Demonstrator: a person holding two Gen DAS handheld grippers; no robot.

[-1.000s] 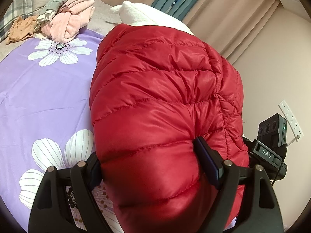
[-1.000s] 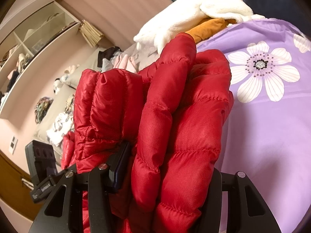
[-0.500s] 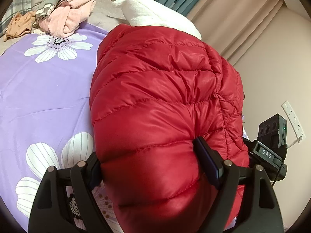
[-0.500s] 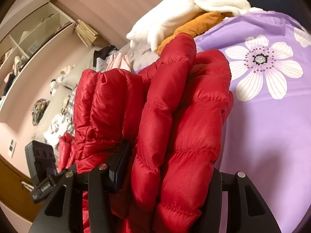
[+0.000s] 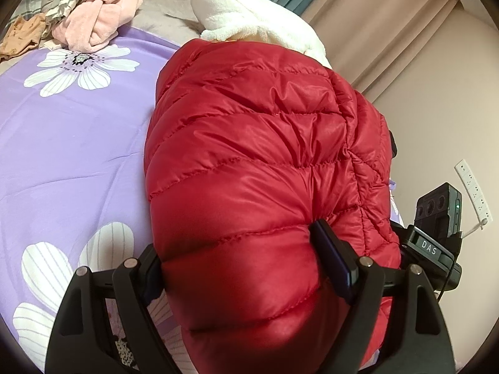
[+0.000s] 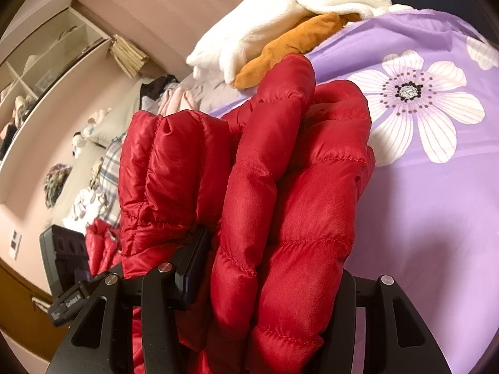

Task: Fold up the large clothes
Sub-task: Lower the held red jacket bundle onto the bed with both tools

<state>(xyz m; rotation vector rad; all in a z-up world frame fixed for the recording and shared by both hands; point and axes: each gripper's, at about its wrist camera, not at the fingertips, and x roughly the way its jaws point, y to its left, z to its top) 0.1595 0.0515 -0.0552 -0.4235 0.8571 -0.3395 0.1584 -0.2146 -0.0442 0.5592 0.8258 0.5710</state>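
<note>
A red quilted puffer jacket (image 5: 249, 162) is bunched up above the purple flowered bedsheet (image 5: 68, 143). My left gripper (image 5: 240, 265) is shut on a thick fold of it; the padding bulges between the two fingers. In the right wrist view the same jacket (image 6: 280, 187) fills the middle, folded into several thick layers. My right gripper (image 6: 268, 268) is shut on those layers. The other gripper's body shows at the edge of each view. The fingertips are hidden in the fabric.
A white fleece garment (image 5: 249, 18) and an orange one (image 6: 296, 43) lie at the far side of the bed. Pink and grey clothes (image 5: 99, 15) are piled at the far left. Curtains (image 5: 389, 31) and a wall with a power strip (image 5: 474, 190) stand to the right. Shelves (image 6: 46, 56) line the wall.
Both grippers have carried the jacket forward across the bed; the white fleece pile and the far clothes appear closer. The grip on the jacket is unchanged.
</note>
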